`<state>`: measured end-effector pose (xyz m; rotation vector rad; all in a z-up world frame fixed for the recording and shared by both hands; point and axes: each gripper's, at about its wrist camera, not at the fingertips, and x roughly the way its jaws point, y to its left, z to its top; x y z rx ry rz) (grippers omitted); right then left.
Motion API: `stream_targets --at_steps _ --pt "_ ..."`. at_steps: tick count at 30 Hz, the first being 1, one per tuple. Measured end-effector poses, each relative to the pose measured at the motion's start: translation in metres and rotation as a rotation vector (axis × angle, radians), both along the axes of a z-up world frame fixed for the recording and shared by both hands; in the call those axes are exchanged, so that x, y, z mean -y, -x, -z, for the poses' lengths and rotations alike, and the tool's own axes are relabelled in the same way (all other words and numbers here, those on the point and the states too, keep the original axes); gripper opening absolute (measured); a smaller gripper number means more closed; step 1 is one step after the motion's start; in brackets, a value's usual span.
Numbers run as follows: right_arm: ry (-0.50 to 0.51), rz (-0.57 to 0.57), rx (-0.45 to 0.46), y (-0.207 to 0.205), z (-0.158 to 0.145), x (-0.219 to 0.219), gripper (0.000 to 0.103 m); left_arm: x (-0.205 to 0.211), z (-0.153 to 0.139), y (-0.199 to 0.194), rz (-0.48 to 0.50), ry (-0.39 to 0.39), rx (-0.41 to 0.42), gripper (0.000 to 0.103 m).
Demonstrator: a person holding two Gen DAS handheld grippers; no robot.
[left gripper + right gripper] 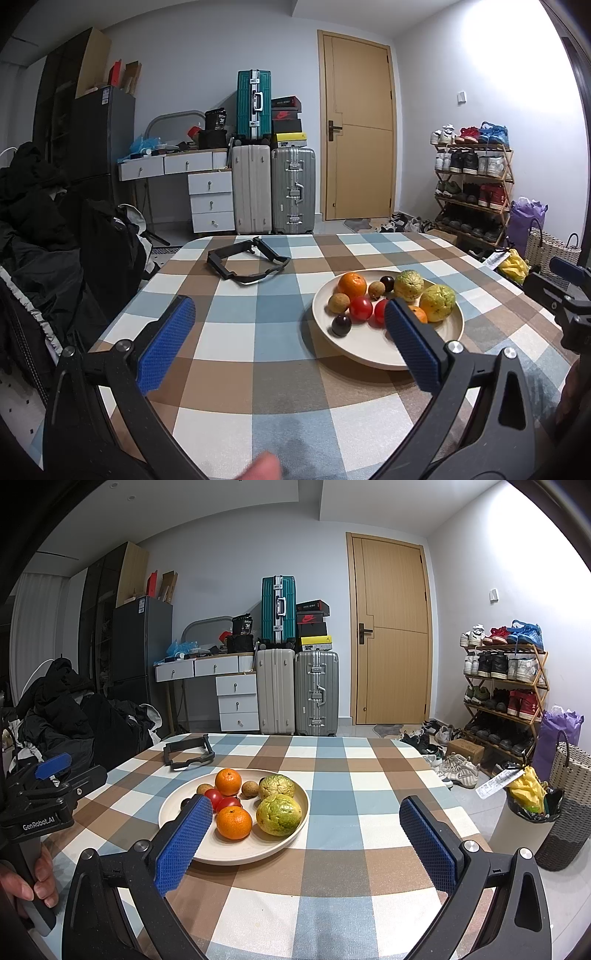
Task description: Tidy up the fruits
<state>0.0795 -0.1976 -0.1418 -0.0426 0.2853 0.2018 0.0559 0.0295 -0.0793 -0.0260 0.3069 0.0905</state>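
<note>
Cluttered room behind: dark fridge at far left, white drawer desk (221, 672), three suitcases stacked and standing, wooden door (391, 627), shoe rack (502, 686) at right. Checked tablecloth (258, 354) in blue, brown and white covers the table.

Left wrist view, left to right: a black strap-like frame (245, 260) lies flat on the cloth toward the far edge. Left gripper (290, 314) hovers over the cloth with its blue pads wide apart, nothing between them. Its right finger overlaps the near-left rim of the cream plate (369, 350). Part of the right gripper shows at the right frame edge.

Right wrist view, left to right: the person's left hand (38, 871) grips the left gripper's handle at the frame edge. Plate sits centre-left on the table, holding all the fruit. On it: a dark plum (184, 804) mostly hidden behind the blue pad, two brown round fruits (249, 789), two red tomatoes (213, 796) touching each other, a far orange (228, 781), a near orange (234, 822) just beside the tomatoes, and two yellow-green bumpy fruits (279, 814) side by side on the right half. Right gripper (306, 810) hangs above the near-right of the plate, fingers spread wide, empty; its left finger overlaps the plate's near-left rim. A wicker basket (570, 775) and a lined bin (524, 812) stand on the floor at right.
</note>
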Motion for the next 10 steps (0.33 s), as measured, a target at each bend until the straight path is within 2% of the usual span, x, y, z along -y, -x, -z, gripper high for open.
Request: stream_targets --at_steps 10 --pt "0.0 0.0 0.0 -0.0002 0.0002 -0.0005 0.103 -0.0003 -0.0007 0.0021 -0.002 0.001 0.0 0.102"
